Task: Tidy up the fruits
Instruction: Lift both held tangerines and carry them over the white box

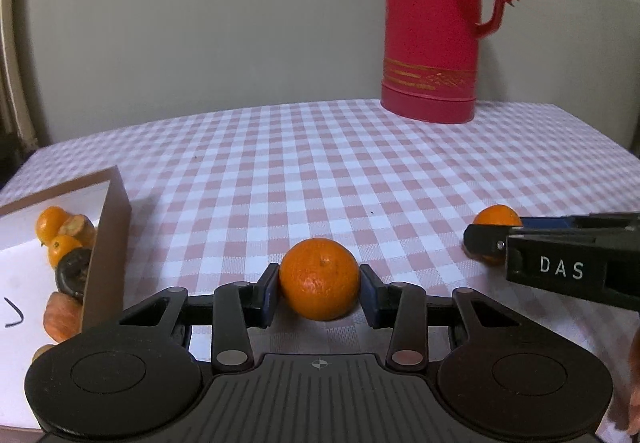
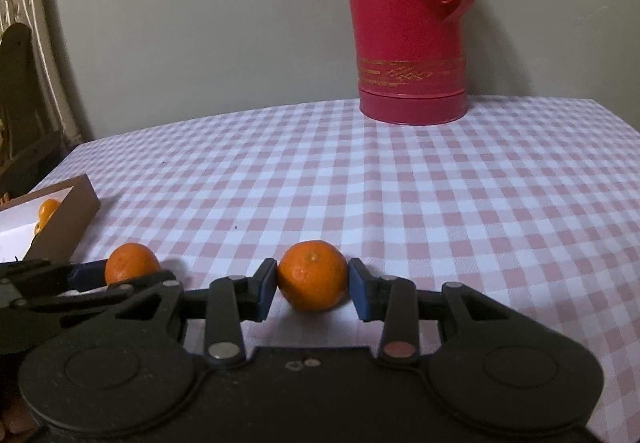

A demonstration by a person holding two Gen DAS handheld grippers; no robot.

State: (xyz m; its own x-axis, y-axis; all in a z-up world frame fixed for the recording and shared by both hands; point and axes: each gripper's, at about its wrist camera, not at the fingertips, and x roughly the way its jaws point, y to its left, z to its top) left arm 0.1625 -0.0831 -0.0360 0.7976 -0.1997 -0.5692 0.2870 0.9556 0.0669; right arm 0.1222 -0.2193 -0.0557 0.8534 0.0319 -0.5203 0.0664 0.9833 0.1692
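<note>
Two mandarins lie on the pink-and-white checked tablecloth (image 1: 280, 163). In the left wrist view, my left gripper (image 1: 319, 297) is shut on one mandarin (image 1: 319, 279), its blue pads pressing both sides. The right gripper (image 1: 490, 241) reaches in from the right, around the other mandarin (image 1: 498, 216), which it partly hides. In the right wrist view, my right gripper (image 2: 312, 293) is shut on that mandarin (image 2: 312, 275). The left gripper (image 2: 118, 277) with its mandarin (image 2: 132, 263) shows at the left. Both fruits rest on the cloth.
A brown cardboard box (image 1: 108, 239) with a white inside stands at the left, also seen as the box (image 2: 66, 221); it holds several mandarins (image 1: 54, 223) and darker fruits. A tall red thermos jug (image 1: 432, 43) stands at the back by the wall.
</note>
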